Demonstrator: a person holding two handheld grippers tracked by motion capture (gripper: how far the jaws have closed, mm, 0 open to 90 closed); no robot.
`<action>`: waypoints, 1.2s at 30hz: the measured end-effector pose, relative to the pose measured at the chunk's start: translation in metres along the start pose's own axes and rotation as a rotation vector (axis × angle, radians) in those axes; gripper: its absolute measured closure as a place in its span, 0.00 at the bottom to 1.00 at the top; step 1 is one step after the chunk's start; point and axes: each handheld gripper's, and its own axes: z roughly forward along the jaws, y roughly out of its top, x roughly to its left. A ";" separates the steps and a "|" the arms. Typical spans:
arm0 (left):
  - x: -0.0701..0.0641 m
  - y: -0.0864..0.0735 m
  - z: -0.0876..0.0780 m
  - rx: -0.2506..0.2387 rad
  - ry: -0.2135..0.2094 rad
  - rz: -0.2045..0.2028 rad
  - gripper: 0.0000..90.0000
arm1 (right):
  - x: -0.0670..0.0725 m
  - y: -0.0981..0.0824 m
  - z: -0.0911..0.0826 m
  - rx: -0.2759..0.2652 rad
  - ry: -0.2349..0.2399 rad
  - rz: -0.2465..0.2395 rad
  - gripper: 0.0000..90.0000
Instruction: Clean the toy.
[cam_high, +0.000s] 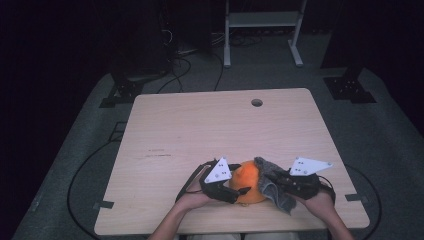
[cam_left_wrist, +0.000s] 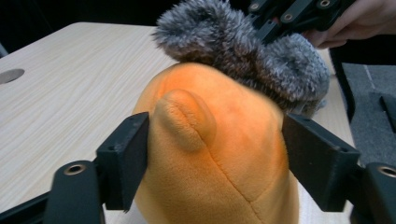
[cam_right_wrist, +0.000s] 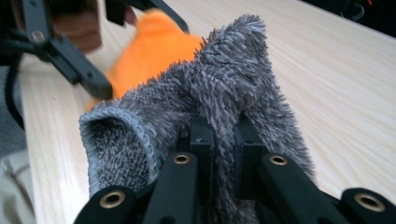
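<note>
On the left, the left gripper has its jaws on both sides of the orange plush toy, touching its soft sides. The toy is round, smooth and bright, with a seam. It sits at the near edge of the table. On the right, the right gripper pinches a fuzzy grey sock tight, against the toy's top.

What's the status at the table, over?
Left gripper fingers flank orange plush, grip unclear. Right gripper shut on grey fuzzy sock, draped against plush top. Nothing in the way.
</note>
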 end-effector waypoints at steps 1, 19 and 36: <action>-0.002 0.000 0.002 0.002 0.010 0.016 0.33 | -0.001 0.000 -0.002 0.017 -0.018 -0.002 0.90; -0.018 0.004 0.007 0.026 0.003 0.140 0.41 | 0.015 0.024 -0.002 -0.002 -0.026 -0.101 0.90; -0.008 0.010 -0.004 0.004 -0.053 0.079 0.35 | 0.014 0.025 0.002 -0.026 0.007 -0.063 0.90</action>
